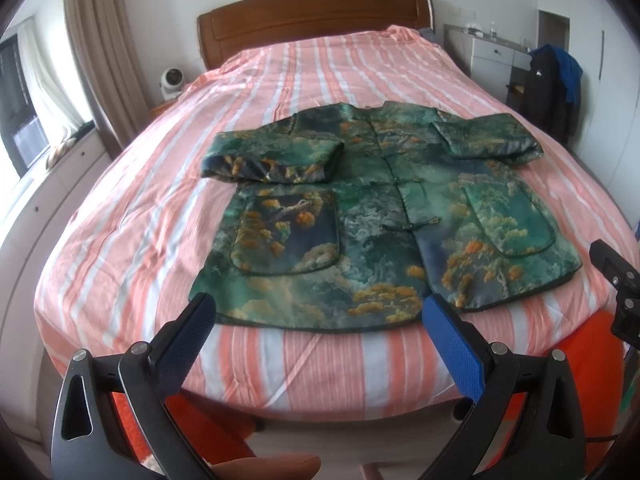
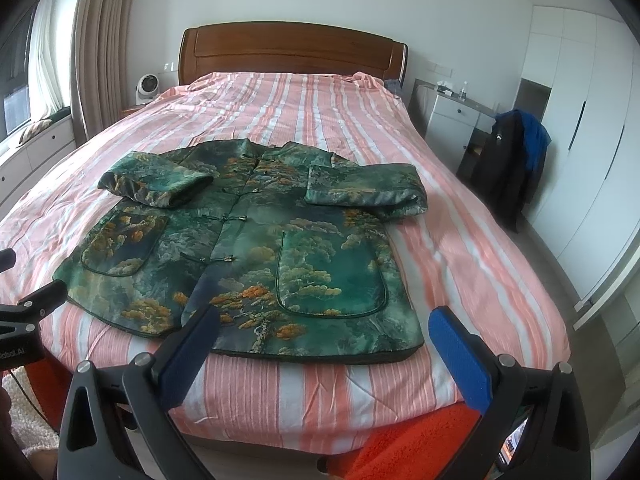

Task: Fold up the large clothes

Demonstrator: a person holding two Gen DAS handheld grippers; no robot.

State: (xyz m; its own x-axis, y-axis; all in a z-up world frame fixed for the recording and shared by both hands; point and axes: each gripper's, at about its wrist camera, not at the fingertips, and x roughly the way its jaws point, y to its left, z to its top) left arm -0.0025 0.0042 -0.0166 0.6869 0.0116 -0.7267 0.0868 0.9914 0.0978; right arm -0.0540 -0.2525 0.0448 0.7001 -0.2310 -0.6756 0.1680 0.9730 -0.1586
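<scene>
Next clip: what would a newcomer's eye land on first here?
The green jacket with orange tree print, spread front-up on the near half of the pink striped bed, both sleeves already folded in across its chest. Next, the two open grippers, left and right, poised above the hem at the foot of the bed. Behind stands a wooden headboard.

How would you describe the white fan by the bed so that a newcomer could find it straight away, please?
Start at the wooden headboard of the striped bed. Look to the headboard's window-side end, where a low wooden nightstand stands in front of the beige curtain. The small fan sits on it: the only round white thing there, with a dark circular grille.
</scene>
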